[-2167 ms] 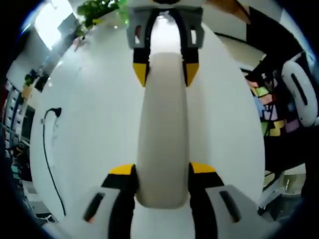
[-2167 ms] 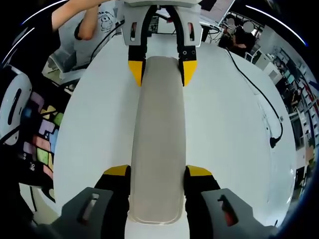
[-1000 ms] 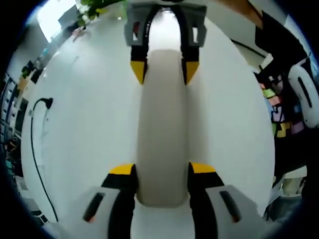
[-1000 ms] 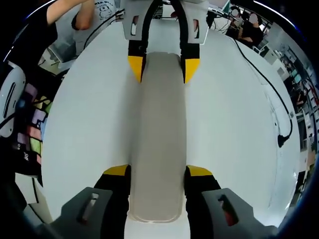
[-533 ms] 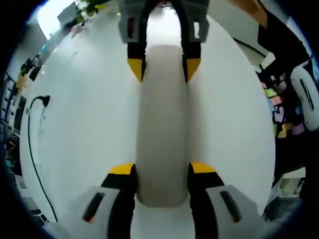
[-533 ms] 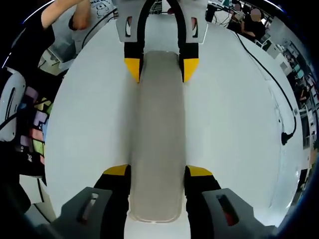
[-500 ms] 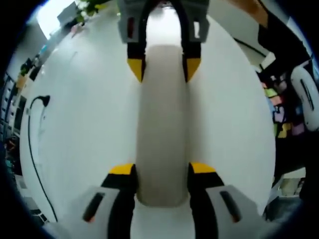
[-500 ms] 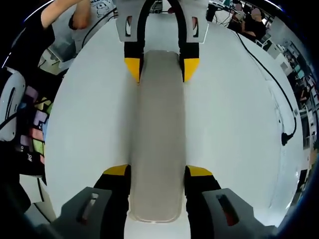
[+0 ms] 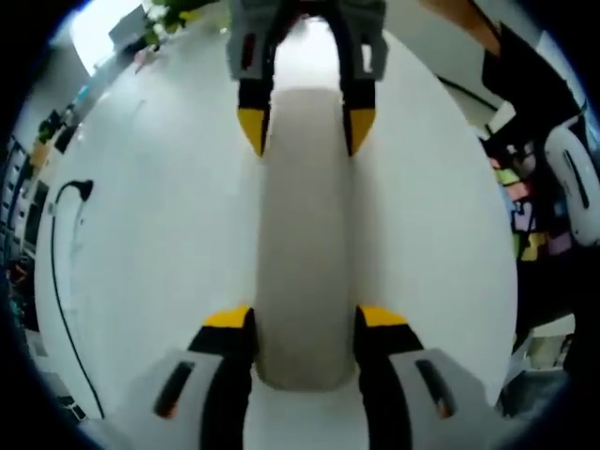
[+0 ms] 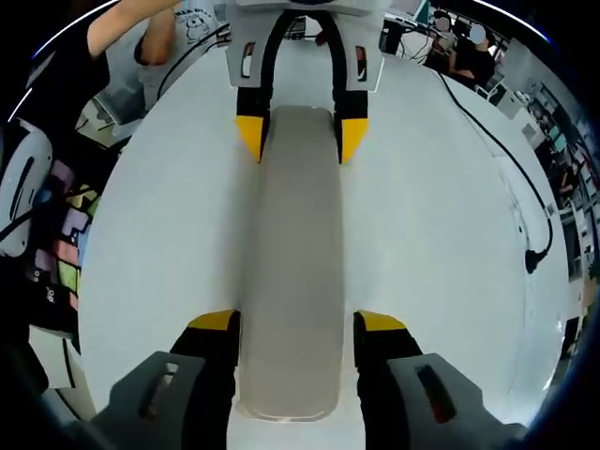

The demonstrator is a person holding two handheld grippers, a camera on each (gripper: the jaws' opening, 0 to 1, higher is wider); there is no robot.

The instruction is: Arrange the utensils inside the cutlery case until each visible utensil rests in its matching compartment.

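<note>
On a white desk (image 9: 141, 234), a long closed case (image 9: 305, 234) is seen lying lengthwise between two grippers. Its lid is up, w/ rounded ends; contents and compartments cannot be told.

Left gripper view: the left gripper (image 9: 305, 323) is seen at the near end of the case, yellow-tipped fingers (image 9: 227, 319) set one on each side wall. Contact appears made on both sides, though a firm clamp cannot be confirmed. At the far end the right gripper (image 9: 306, 136) is seen w/ its fingers astride the case. A black cable (image 9: 56, 281) is laid along the desk's left edge, well apart from the case. A plant (image 9: 173, 11) is visible at the desk's far edge.

Right gripper view: the case (image 10: 295, 253) is seen from the opposite end. The right gripper (image 10: 296, 328) is shown w/ fingers (image 10: 379, 323) just beside the side walls, a thin gap visible on each side, so no grip is shown. The left gripper (image 10: 298, 139) is seen opposite, fingers against the case. A cable (image 10: 506, 197) is run down the right side of the desk (image 10: 441, 262). A person's arm (image 10: 141, 28) is seen top left.
</note>
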